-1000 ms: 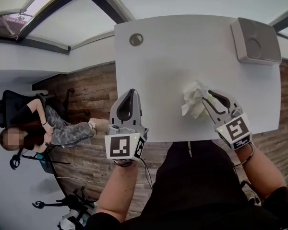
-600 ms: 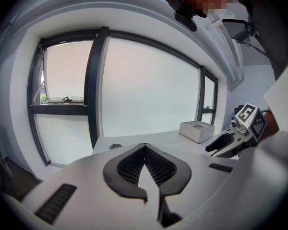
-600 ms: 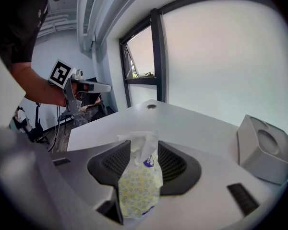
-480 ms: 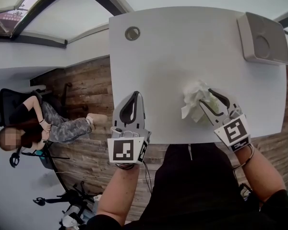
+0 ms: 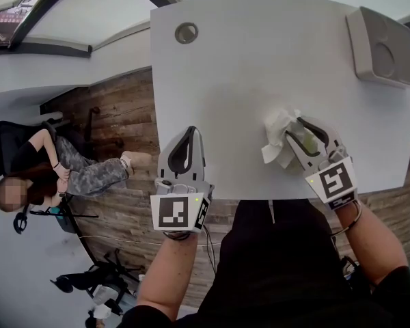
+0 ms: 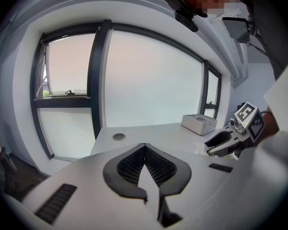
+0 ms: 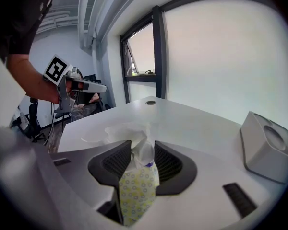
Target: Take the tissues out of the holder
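A crumpled white tissue (image 5: 276, 137) lies on the white table (image 5: 246, 74) near its front edge. In the right gripper view the tissue (image 7: 125, 131) runs back into a yellow-patterned piece (image 7: 137, 190) between the jaws. My right gripper (image 5: 295, 128) is open, its jaws (image 7: 143, 152) spread wide with the tissue loose between them. The grey tissue holder (image 5: 383, 36) stands at the table's far right corner, apart from both grippers. Over the front left edge my left gripper (image 5: 189, 130) hovers shut and empty, its tips (image 6: 145, 145) meeting.
A round cable hole (image 5: 186, 33) sits near the table's far left corner. Left of the table a person (image 5: 75, 176) sits on a chair over a wooden floor. Large windows (image 6: 149, 80) stand behind the table.
The right gripper's jaws have spread apart around the tissue, which now rests on the table. The left gripper has hardly moved.
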`<state>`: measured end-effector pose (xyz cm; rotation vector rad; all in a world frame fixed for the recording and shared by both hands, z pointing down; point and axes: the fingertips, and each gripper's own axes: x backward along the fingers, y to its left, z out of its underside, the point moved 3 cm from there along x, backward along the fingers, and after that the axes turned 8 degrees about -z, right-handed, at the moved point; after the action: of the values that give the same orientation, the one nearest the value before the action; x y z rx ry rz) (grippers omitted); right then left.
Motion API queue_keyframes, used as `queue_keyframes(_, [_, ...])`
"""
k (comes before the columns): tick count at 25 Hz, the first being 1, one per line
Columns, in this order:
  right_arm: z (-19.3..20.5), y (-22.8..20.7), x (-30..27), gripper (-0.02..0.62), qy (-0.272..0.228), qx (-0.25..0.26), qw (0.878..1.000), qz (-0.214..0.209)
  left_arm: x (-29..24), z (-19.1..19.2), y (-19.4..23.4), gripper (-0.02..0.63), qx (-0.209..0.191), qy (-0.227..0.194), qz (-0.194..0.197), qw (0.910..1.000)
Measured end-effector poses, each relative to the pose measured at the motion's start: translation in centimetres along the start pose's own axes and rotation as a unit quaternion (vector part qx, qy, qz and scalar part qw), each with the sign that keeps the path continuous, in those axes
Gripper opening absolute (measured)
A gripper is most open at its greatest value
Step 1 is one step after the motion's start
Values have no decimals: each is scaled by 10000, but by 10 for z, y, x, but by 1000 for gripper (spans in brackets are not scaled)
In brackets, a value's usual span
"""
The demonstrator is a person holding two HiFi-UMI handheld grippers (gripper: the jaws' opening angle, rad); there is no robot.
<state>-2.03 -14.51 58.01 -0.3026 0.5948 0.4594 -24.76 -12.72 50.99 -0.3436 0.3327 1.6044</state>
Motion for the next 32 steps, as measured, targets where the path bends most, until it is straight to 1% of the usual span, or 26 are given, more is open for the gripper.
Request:
queue_keyframes(2, [-1,-2,1,153,-7,37,10000,27,2,-2,0,5,-17,-28,0,10000])
queue_keyframes(3, [-2,-2,1,124,-3,63,10000,34,3,-4,1,5,-26,-51,-6,10000])
queue_keyframes(4, [-2,-1,2,68,-2,82,10000,39,5,-6,3,5,-31,-73,-20,10000])
queue_keyframes(6, [-2,0,3,18,3,108,9999,48,7,-10,6,5,-14,-111,-52,9999])
queue_keyframes(17, [-26,4,21,14,-169,267,9993,175,21,-44,12,5,-110,-433,-93,9990])
queue_keyframes(22, [-30,4,29,14,-165,261,9993,203,28,-50,9,5,-119,-517,-77,9986])
queue_keyframes(27, [-35,6,38,14,-179,207,9992,286,40,-52,14,5,-159,-592,-67,9981])
queue_keyframes(32, [-41,3,47,14,-250,165,9987,405,48,-64,17,5,-170,-686,-127,9974])
